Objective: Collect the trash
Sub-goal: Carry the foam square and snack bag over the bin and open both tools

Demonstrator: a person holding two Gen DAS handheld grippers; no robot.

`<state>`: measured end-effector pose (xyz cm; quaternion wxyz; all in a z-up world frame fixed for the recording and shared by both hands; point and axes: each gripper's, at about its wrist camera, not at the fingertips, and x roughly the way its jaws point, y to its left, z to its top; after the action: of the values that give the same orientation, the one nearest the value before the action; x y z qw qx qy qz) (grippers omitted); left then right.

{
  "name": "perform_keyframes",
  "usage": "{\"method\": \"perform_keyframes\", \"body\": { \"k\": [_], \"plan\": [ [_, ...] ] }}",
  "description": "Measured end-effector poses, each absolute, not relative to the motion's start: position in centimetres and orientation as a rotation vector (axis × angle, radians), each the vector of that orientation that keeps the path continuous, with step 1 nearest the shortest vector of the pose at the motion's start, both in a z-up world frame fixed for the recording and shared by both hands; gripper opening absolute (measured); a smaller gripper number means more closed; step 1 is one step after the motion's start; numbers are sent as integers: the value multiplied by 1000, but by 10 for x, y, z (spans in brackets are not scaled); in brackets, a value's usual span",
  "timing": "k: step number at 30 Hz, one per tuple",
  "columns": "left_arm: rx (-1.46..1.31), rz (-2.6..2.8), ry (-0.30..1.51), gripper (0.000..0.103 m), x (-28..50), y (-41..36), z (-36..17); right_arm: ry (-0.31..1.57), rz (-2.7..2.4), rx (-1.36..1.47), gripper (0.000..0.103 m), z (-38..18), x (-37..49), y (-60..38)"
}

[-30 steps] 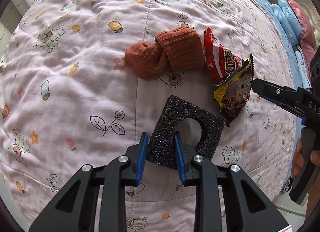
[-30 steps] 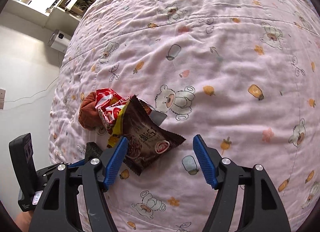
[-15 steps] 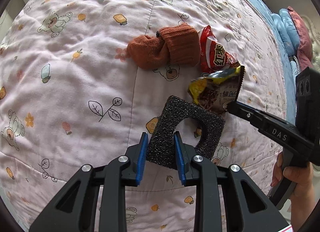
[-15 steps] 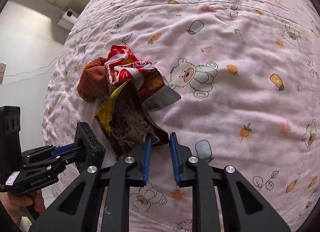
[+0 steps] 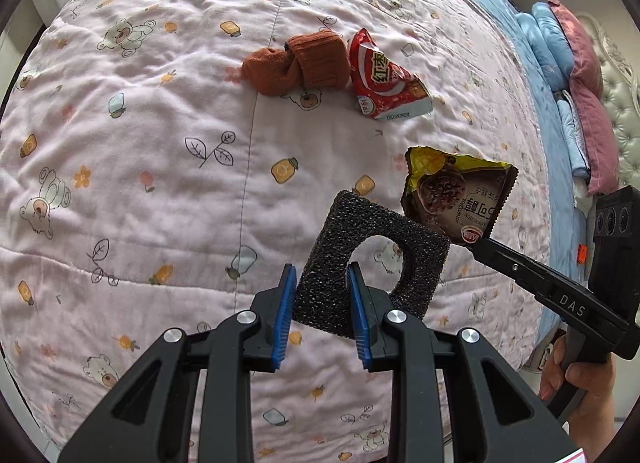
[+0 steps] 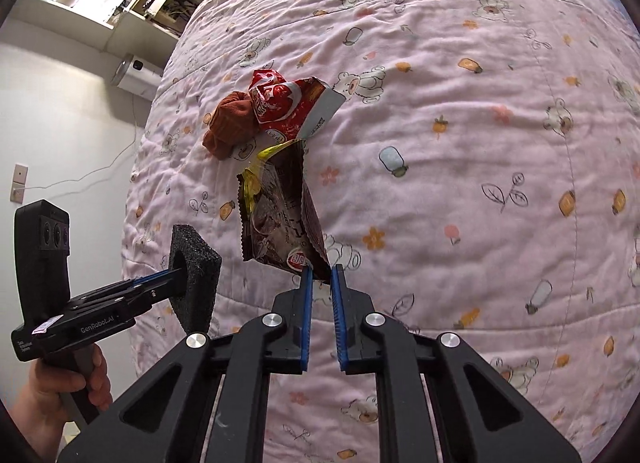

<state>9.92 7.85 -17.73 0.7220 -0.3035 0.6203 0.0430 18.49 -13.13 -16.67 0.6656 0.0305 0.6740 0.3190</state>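
Left gripper: jaws clamped on black foam block, held clear of bed.
Right gripper: jaws clamped on corner of brown wrapper, lifted off quilt.
Remaining: red wrapper lies on bed, touching orange sock.
No bin visible.
Judgement: two items picked, none deposited; roughly midway.

I read "DAS" on the right gripper arm. "GenRobot.AI" sits on the left gripper body. Wrapper print is unreadable to me.
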Motion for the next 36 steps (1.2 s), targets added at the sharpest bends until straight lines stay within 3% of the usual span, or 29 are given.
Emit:
{"method": "perform_keyframes", "body": {
  "k": [18, 36],
  "plan": [
    [-496, -204, 1411, 27, 37, -24, -143, 1428, 423, 330, 10, -120, 59, -275],
    [-217, -522, 1531, 27, -12, -243, -142, 1388, 76, 574, 10, -119, -92, -497]
  ]
}}
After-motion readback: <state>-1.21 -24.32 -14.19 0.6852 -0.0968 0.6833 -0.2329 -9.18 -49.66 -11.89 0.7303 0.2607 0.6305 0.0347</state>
